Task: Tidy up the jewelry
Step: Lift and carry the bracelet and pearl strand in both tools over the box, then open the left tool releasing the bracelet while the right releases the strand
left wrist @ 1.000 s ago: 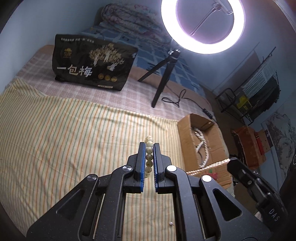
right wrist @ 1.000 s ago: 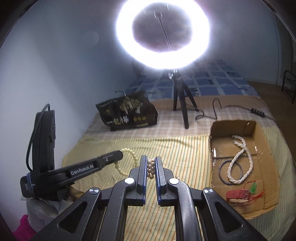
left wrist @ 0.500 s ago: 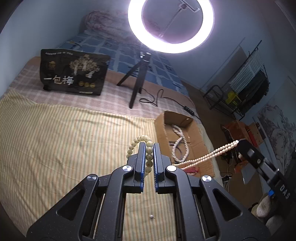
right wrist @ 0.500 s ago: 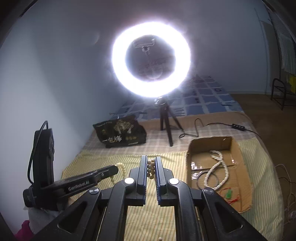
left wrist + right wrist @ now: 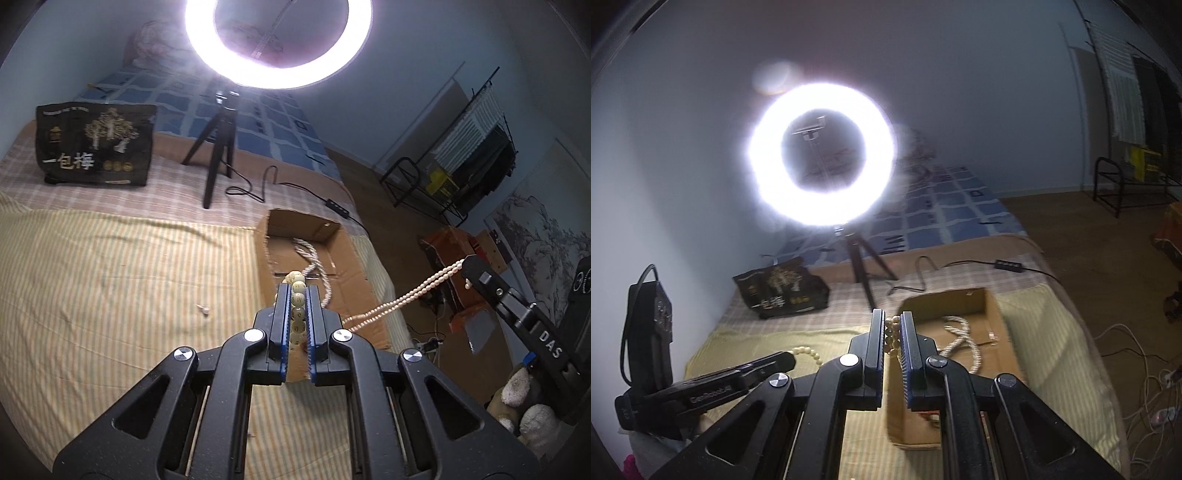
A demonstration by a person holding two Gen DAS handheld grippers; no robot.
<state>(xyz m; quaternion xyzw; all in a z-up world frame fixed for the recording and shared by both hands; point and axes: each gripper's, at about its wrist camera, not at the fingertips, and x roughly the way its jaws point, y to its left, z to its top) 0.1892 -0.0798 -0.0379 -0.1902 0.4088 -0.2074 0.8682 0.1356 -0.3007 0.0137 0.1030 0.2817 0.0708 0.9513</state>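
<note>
My left gripper [image 5: 297, 290] is shut on a bracelet of large pale green beads [image 5: 297, 299] and holds it up above the near end of an open cardboard box [image 5: 354, 258]. My right gripper [image 5: 893, 321] is shut on a strand of small pink pearls [image 5: 406, 295], which stretches from its tip at the right of the left wrist view [image 5: 467, 267] down toward the box. A white twisted rope necklace [image 5: 960, 336] lies inside the box. The left gripper also shows low left in the right wrist view [image 5: 786, 360], with the bead bracelet [image 5: 807, 350] hanging from it.
A yellow striped cloth [image 5: 110, 280] covers the bed. A lit ring light on a black tripod [image 5: 218, 158] stands behind the box, its cable [image 5: 266, 184] trailing right. A black printed bag [image 5: 94, 144] stands at the back left. A small loose bead [image 5: 203, 308] lies on the cloth.
Both grippers have risen and moved toward the box with their jewelry still held. The left one now sits over the box's near end.
</note>
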